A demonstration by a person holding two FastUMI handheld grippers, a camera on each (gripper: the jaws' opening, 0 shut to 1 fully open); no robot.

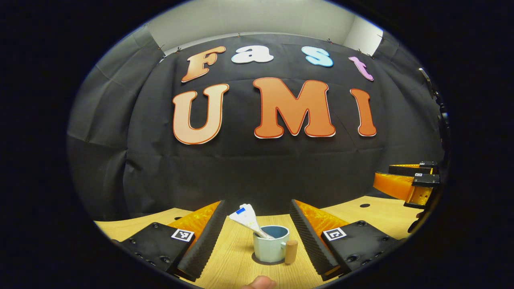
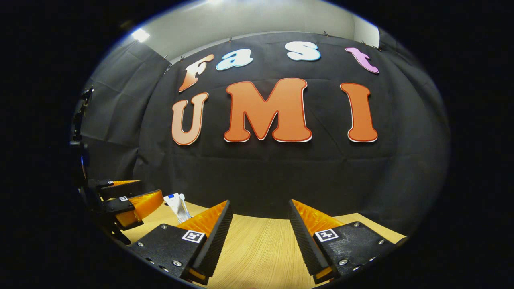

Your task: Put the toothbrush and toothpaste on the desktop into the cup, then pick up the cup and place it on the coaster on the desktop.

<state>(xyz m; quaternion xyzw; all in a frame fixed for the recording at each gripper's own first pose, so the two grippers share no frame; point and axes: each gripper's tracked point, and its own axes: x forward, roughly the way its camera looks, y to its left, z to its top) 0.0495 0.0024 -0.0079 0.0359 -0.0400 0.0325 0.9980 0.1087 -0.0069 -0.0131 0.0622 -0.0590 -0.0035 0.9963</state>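
Your left claw hangs released, jaws spread wide to either side of the pale blue-grey ceramic cup, which stands upright on the light wooden surface just ahead. The white toothpaste tube leans out of its mouth; I can't make out the toothbrush clearly there. Judge the cup as rigid, glazed, likely slick and somewhat heavy, top-loaded by the tube. Grip the round body low and square, clear of the short wooden stub handle. Your right claw also sits released over bare surface.

Both low over desk, wall-facing (shared)
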